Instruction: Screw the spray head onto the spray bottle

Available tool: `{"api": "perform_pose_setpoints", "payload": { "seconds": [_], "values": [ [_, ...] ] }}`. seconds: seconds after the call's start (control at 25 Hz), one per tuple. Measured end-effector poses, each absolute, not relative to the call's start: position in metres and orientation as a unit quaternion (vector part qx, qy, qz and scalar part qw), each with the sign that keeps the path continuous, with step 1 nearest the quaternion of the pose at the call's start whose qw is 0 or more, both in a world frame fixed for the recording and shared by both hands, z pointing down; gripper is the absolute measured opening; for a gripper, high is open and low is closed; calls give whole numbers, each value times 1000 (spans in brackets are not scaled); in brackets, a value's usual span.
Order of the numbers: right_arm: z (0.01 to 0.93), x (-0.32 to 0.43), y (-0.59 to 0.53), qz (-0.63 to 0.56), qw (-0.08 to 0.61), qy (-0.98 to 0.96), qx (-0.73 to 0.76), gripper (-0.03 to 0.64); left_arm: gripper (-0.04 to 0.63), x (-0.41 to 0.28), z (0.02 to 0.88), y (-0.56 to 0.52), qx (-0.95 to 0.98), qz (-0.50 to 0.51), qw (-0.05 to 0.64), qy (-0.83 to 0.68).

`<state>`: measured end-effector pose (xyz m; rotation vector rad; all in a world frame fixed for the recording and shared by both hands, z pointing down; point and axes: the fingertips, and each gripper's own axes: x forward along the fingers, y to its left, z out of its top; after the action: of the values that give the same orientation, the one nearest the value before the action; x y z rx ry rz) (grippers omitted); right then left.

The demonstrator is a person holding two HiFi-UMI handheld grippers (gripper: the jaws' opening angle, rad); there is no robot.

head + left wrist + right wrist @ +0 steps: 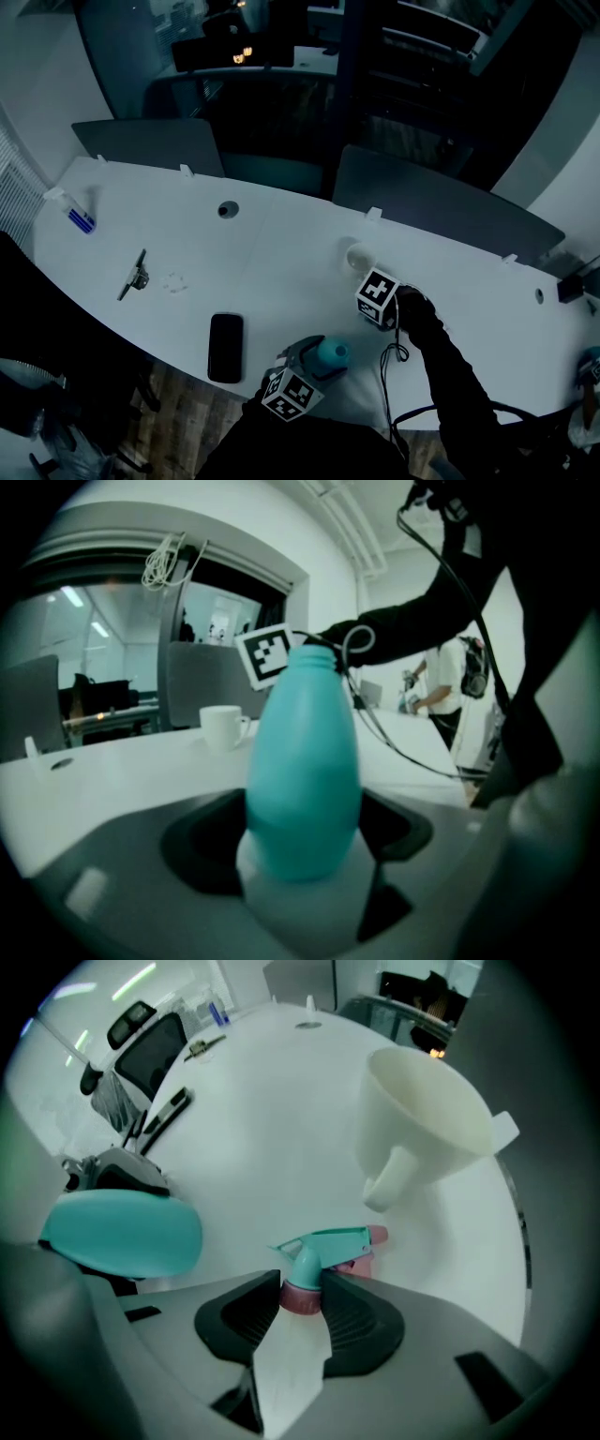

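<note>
The teal spray bottle point(302, 761) stands upright between the jaws of my left gripper point(302, 847), which is shut on its lower body. In the head view the spray bottle point(333, 354) is near the table's front edge, with my left gripper point(314, 364) around it. The spray head point(330, 1244), teal with a pink collar and pink nozzle tip, lies on the white table. My right gripper point(302, 1302) points straight down over it, both pads against the pink collar. In the head view, the right gripper point(380, 302) is right of the bottle; the spray head is hidden there.
A white mug point(427, 1124) stands just beyond the spray head, also seen as the mug point(359, 256). A black phone point(226, 347) lies left of the bottle. A dark clip tool point(134, 275) and a small blue-and-white item point(80, 217) lie further left. A black cable point(389, 375) runs along my right arm.
</note>
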<state>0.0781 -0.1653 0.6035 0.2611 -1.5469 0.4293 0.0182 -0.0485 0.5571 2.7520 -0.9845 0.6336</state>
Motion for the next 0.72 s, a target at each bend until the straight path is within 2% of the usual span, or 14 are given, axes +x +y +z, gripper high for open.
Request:
{"api": "perform_pose_setpoints", "payload": {
  "seconds": [0.24, 0.36, 0.56, 0.72],
  "values": [
    [549, 66, -168, 228, 497, -816, 191, 143, 374, 18, 558, -50, 916, 209, 79, -332],
    [513, 65, -166, 213, 414, -856, 223, 143, 374, 19, 558, -55, 914, 208, 80, -339],
    [464, 68, -149, 188, 325, -892, 251, 143, 374, 22, 557, -65, 912, 207, 82, -346],
    [404, 66, -148, 138, 185, -931, 284, 143, 374, 27, 558, -78, 910, 205, 82, -352]
  ]
}}
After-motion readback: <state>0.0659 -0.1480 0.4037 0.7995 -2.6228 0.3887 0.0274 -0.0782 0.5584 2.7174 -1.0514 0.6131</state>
